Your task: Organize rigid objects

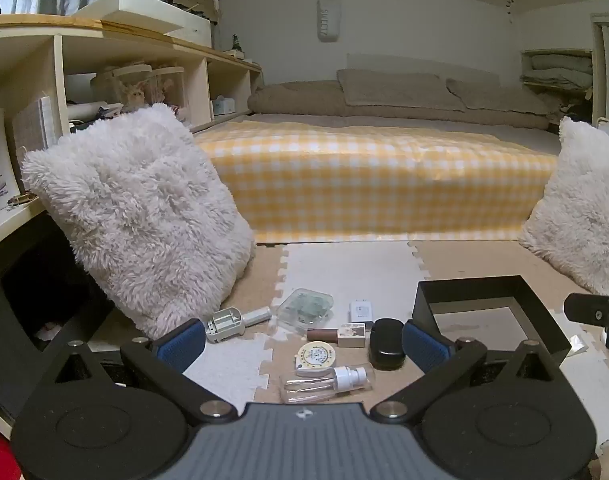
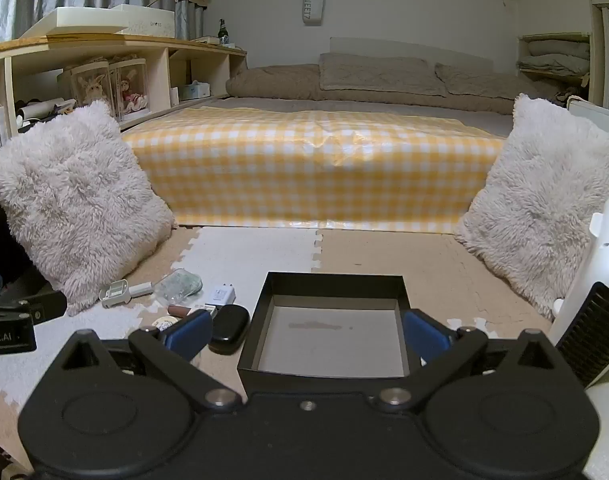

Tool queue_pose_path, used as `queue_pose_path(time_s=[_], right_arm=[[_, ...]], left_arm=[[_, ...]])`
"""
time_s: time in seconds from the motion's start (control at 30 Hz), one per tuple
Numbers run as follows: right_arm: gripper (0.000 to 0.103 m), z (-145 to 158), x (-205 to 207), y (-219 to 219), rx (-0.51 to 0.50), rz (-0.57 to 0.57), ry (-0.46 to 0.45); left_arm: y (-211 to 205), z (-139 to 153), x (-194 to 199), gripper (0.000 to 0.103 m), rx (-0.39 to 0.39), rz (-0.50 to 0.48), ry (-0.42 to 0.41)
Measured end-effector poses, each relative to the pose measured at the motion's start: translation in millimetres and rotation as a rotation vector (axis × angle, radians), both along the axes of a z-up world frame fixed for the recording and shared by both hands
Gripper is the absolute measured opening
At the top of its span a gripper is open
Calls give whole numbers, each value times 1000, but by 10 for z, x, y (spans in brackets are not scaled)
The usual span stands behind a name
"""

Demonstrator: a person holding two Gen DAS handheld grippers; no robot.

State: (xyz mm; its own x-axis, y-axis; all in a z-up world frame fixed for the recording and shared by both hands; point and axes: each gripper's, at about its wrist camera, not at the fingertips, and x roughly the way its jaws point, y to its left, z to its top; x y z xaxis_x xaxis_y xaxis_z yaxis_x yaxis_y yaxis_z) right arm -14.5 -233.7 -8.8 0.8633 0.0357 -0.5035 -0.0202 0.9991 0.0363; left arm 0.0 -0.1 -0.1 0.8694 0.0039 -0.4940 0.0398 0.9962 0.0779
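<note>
The clear spray bottle [image 1: 327, 383] lies just ahead of my left gripper [image 1: 302, 342], whose jaws gape empty. I'd straddle it crosswise, then carry it right to the black tray [image 1: 492, 320]. My right gripper [image 2: 306, 330] hovers wide open, empty, over that tray.

Fluffy pillows [image 2: 76, 200], gingham-covered bed [image 2: 312, 168]
</note>
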Motion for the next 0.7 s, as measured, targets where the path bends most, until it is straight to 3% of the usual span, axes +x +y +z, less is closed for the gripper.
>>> queue_pose_path(time_s=[0.7], right_arm=[[103, -2, -6, 5, -4, 0, 1]], left_arm=[[0, 0, -1, 103, -4, -1, 0]])
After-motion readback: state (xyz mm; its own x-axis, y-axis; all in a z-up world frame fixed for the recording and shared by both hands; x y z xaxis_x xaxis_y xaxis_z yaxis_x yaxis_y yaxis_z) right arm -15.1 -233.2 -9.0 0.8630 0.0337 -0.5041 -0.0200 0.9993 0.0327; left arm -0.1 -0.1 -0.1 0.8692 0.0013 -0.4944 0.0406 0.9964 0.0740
